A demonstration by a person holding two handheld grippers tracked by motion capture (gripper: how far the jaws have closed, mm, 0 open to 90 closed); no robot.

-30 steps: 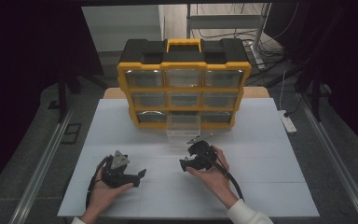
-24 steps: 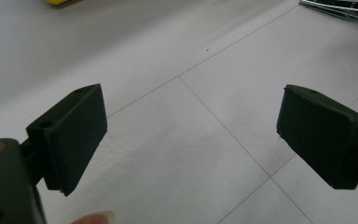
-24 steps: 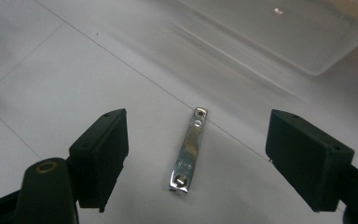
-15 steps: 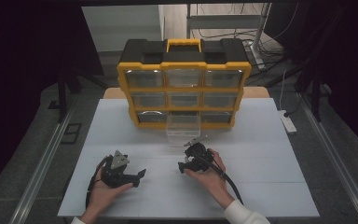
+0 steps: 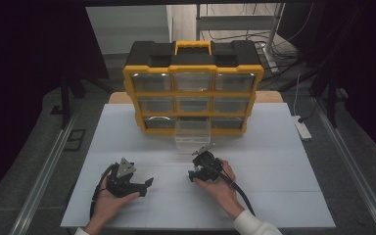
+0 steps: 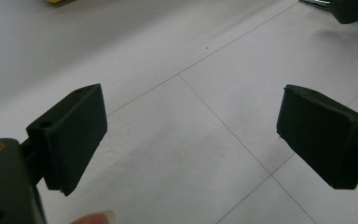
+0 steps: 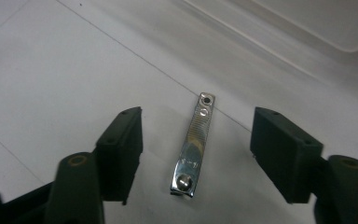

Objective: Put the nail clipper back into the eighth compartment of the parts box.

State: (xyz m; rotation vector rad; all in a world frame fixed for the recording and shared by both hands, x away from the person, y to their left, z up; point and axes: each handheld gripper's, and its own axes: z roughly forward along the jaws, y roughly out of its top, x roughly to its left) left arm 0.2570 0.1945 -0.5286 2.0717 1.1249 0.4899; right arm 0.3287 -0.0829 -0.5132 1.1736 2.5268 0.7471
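Clipper between our right jaws, not yet gripped

Our right gripper (image 7: 198, 156) had just been closing, its pads either side of one metal clipper (image 7: 192, 146) on the table (image 5: 274, 166) without touching it, a thing too small to find from above. Our left gripper (image 6: 191, 140) was released, wide over bare table. From above, one clear drawer (image 5: 192, 138) stood pulled out just beyond the right gripper (image 5: 196, 164), under the yellow cabinet (image 5: 193, 93) of nine drawers.

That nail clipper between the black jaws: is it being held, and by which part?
Not held yet. The nail clipper lies on the table between the right hand-held gripper's just-closing jaws, untouched.
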